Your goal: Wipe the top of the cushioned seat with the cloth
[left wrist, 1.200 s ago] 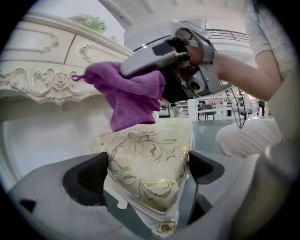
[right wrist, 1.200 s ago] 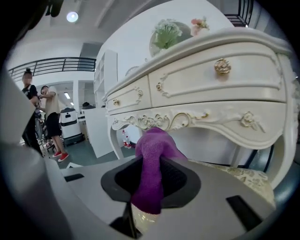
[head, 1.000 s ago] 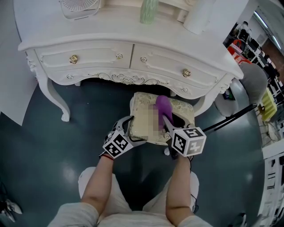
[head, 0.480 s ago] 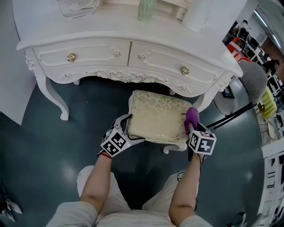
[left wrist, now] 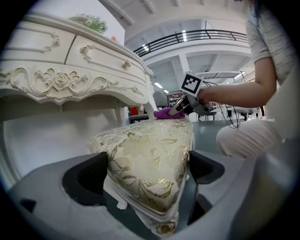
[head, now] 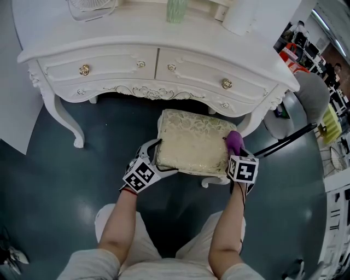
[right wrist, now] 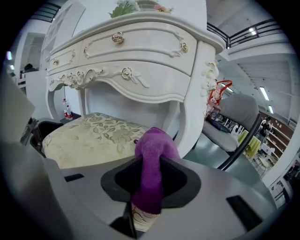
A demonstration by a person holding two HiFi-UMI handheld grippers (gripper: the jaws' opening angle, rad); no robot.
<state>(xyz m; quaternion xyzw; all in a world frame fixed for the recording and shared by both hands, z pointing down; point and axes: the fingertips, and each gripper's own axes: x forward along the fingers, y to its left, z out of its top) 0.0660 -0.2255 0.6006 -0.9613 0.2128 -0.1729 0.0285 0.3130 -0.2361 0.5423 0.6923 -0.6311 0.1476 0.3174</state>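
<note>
The cushioned seat [head: 191, 142], cream with a gold floral pattern, stands on the dark floor in front of the white dressing table [head: 153, 38]. My left gripper [head: 157, 157] is shut on the seat's near left corner; in the left gripper view the cushion [left wrist: 145, 150] fills the gap between both jaws of this gripper [left wrist: 147, 171]. My right gripper [head: 235, 153] is shut on a purple cloth [head: 234, 142], which rests at the seat's right edge. In the right gripper view the cloth [right wrist: 152, 154] sticks up between the jaws, with the seat [right wrist: 89, 133] to its left.
The dressing table's curved leg [head: 250, 128] stands just behind the right gripper. A grey chair [head: 313, 101] is at the right. A fan [head: 90, 6] and a green vase [head: 176, 10] sit on the tabletop. The person's knees are just below the seat.
My right gripper has dragged the purple cloth from the middle of the seat to its right edge. The left gripper has stayed on the left corner.
</note>
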